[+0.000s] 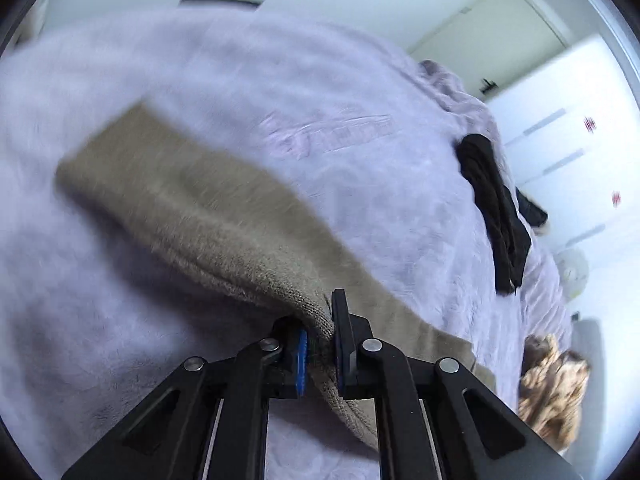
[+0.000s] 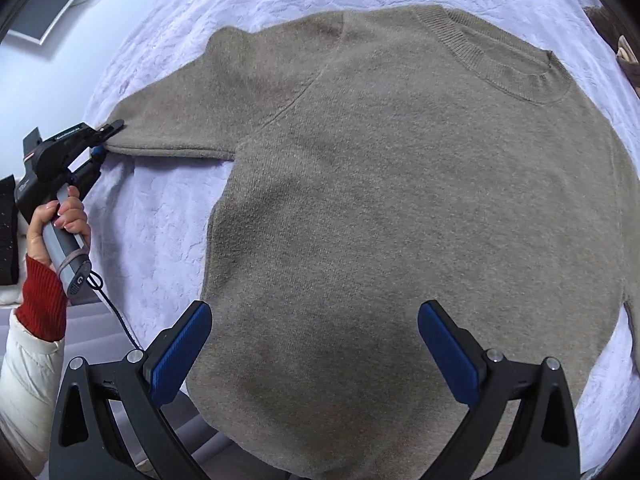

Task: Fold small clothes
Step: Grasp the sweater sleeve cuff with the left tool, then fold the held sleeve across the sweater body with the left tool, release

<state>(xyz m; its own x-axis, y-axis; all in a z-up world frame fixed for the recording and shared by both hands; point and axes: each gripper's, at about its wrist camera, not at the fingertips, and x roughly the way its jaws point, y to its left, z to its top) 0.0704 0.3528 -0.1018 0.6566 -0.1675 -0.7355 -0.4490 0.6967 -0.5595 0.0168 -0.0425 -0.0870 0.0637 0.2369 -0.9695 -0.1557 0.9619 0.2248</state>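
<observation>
The taupe sweater point(image 2: 380, 208) lies flat on the lavender blanket point(image 2: 168, 216), neckline toward upper right, one sleeve stretching left, its cuff clamped by the left gripper point(image 2: 105, 140). The right gripper point(image 2: 316, 344) hovers, jaws spread.

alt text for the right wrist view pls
A taupe sweater lies flat on a lavender bedspread, with the open right hand-held gripper above its hem. At far left, the left hand-held gripper pinches the sleeve cuff.
</observation>
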